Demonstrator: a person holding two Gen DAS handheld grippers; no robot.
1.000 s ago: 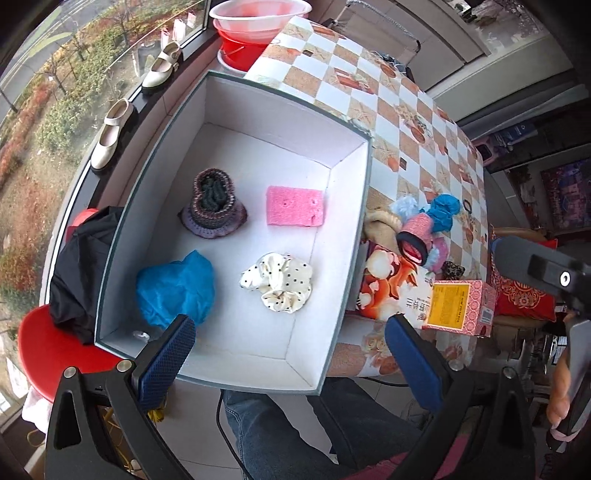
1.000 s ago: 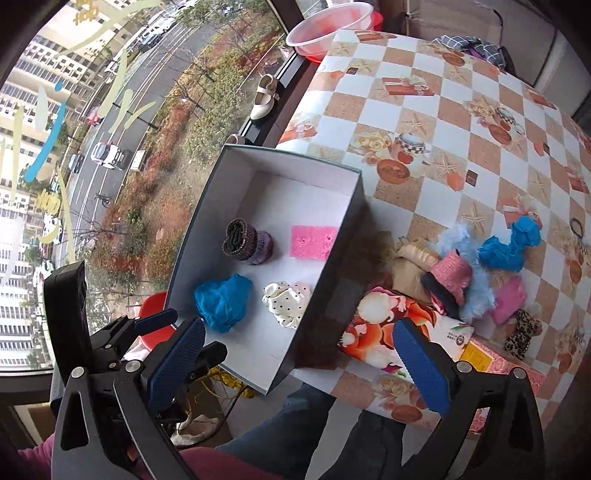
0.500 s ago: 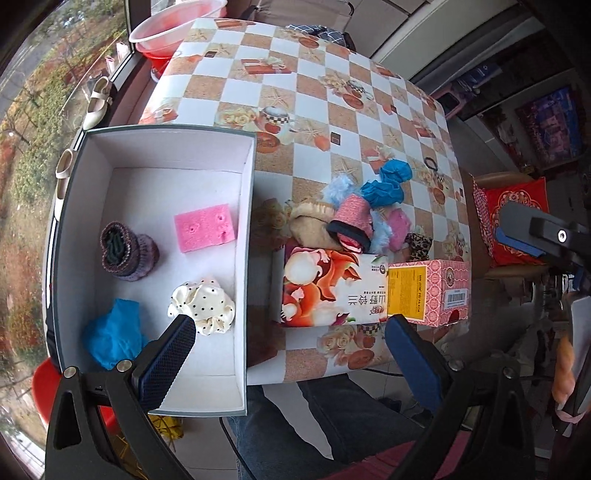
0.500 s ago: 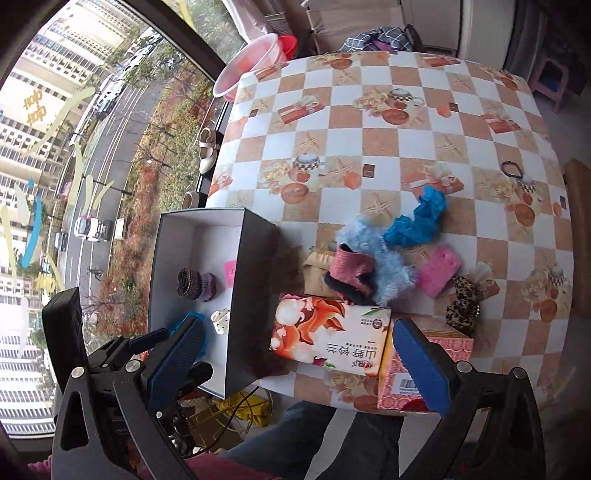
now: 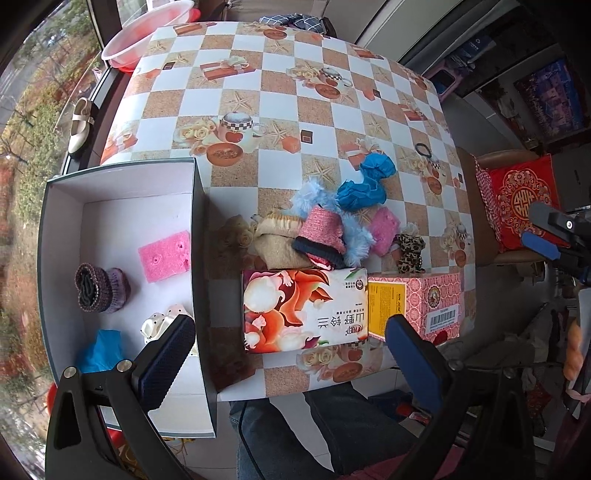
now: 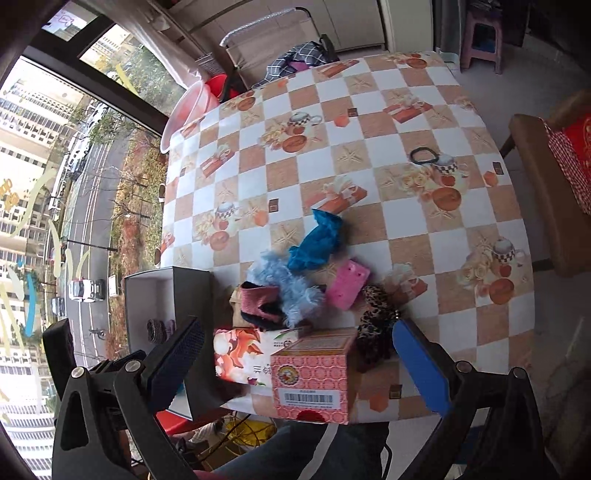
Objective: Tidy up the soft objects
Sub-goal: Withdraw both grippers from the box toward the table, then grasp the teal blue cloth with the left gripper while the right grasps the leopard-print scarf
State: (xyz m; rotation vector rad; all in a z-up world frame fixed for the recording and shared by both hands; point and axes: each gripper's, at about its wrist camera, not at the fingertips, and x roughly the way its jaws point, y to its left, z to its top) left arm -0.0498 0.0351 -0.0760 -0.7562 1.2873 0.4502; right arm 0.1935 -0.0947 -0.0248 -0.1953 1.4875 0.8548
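A white box [image 5: 122, 184] with a dark rim stands at the table's left end. It holds a pink sponge [image 5: 165, 255], a purple knitted piece [image 5: 99, 288], a dotted scrunchie [image 5: 159, 323] and a blue cloth [image 5: 101, 350]. On the table lies a pile: a beige knit [image 5: 275, 243], a pink knitted piece [image 5: 321, 236], blue fluff [image 6: 284, 288], another blue cloth [image 6: 317, 240], a second pink sponge [image 6: 349, 284] and a leopard scrunchie [image 6: 375, 328]. My left gripper [image 5: 288, 332] and right gripper [image 6: 297, 338] hover open and empty above the table's near edge.
A floral tissue pack [image 5: 303, 310] and a pink carton [image 5: 413, 302] stand between me and the pile. A black hair tie [image 6: 424, 155] lies farther right. A pink basin [image 5: 147, 33] sits at the far left corner, a red-cushioned chair [image 5: 517, 199] at the right. A person's legs [image 5: 314, 435] are below.
Both views have swung from above the white box rightward and back, so the pile and the whole table now show. Both grippers stay open and empty.
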